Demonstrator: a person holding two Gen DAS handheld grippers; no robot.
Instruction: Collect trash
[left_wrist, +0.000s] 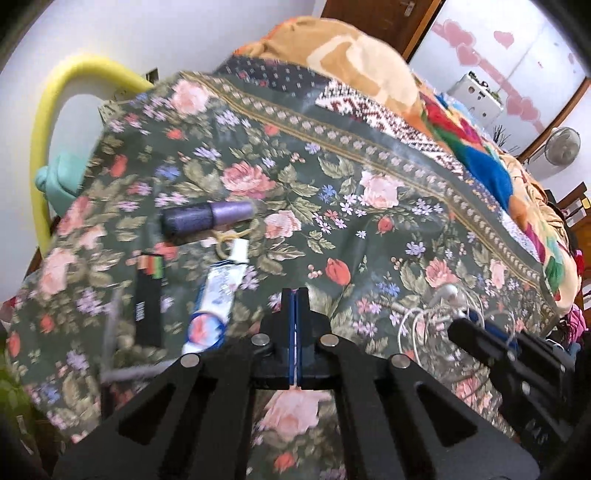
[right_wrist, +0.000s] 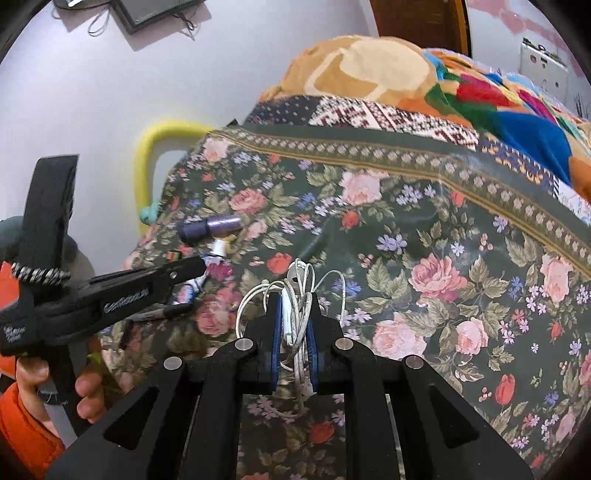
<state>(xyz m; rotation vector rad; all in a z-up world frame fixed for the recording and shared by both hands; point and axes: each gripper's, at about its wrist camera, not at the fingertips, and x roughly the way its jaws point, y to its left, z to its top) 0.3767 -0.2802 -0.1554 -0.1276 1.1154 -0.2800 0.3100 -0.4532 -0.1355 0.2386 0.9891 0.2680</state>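
On the floral bedspread (left_wrist: 332, 192) lie a purple nail polish bottle (left_wrist: 207, 218), a white and blue toothpaste tube (left_wrist: 218, 295), a black flat box (left_wrist: 147, 302) and a yellow rubber band (left_wrist: 231, 236). My left gripper (left_wrist: 294, 295) is shut and empty, just right of the tube. My right gripper (right_wrist: 293, 299) is shut on a tangle of white earphone cable (right_wrist: 295, 314), held just above the bedspread (right_wrist: 406, 240). The cable (left_wrist: 436, 306) and right gripper (left_wrist: 480, 332) also show in the left wrist view. The left gripper (right_wrist: 199, 264) shows in the right wrist view, over the tube (right_wrist: 192, 286).
A black marker (right_wrist: 155, 314) lies near the left hand. Folded colourful blankets (left_wrist: 369, 66) are piled at the back of the bed. A yellow foam tube (left_wrist: 48, 122) and a teal object (left_wrist: 62, 173) stand by the wall at left. A wooden door (left_wrist: 380, 18) is behind.
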